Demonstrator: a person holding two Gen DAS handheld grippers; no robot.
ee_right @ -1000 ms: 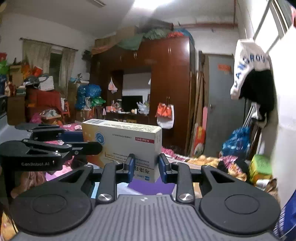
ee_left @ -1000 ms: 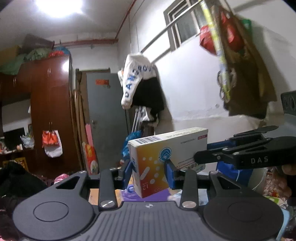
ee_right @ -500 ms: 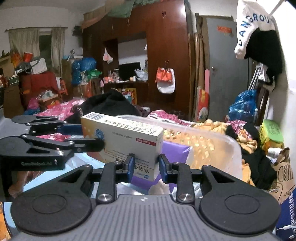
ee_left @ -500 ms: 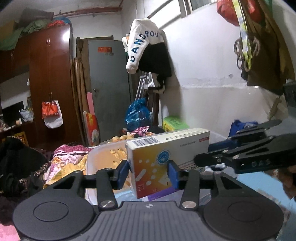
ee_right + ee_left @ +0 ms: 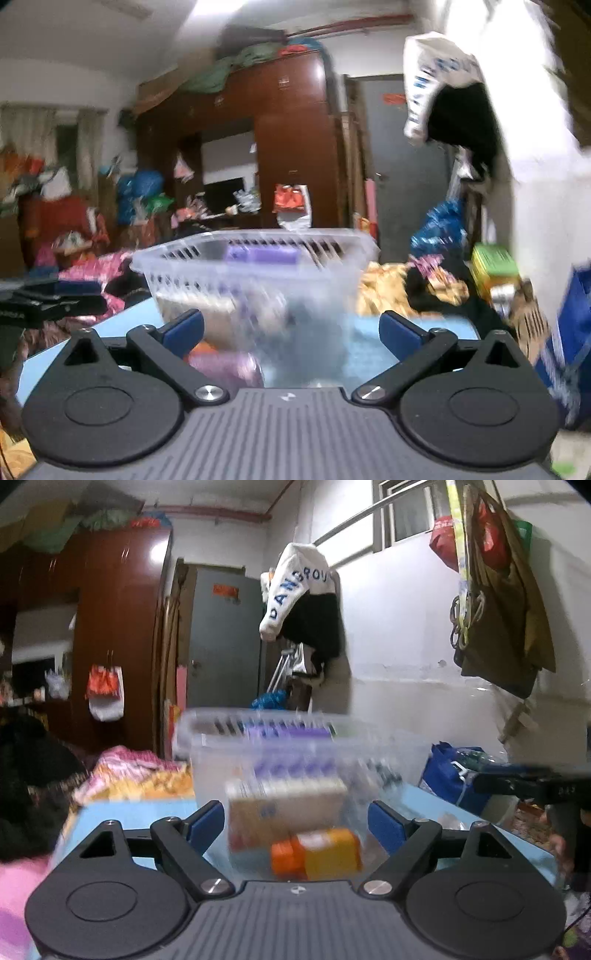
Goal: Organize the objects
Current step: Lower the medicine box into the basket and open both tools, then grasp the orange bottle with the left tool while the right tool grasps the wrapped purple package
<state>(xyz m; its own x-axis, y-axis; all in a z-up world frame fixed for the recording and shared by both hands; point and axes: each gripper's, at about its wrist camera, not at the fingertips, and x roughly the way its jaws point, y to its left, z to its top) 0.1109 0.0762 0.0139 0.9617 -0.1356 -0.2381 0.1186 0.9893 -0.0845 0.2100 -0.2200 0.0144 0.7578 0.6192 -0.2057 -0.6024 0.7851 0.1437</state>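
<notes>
A clear plastic basket (image 5: 280, 734) stands on the light blue table (image 5: 122, 812), also in the right wrist view (image 5: 258, 258). The medicine box (image 5: 284, 805) shows blurred through its near wall, with a purple box (image 5: 288, 733) behind it. An orange and yellow box (image 5: 317, 853) lies close before my left gripper (image 5: 297, 823), which is open and empty. My right gripper (image 5: 291, 328) is open and empty, facing the basket. A purple object (image 5: 225, 365) lies by its left finger. The right gripper also shows at the right edge of the left wrist view (image 5: 532, 786).
A brown wardrobe (image 5: 110, 635) and grey door (image 5: 225, 638) stand behind. Clothes hang on the white wall (image 5: 306, 602). Bedding and clutter (image 5: 74, 258) lie left of the table. A blue bag (image 5: 450, 775) sits at the right.
Both grippers held the medicine box between them above the basket. Now both are open, the box is inside the basket, and the cameras have dropped to table level.
</notes>
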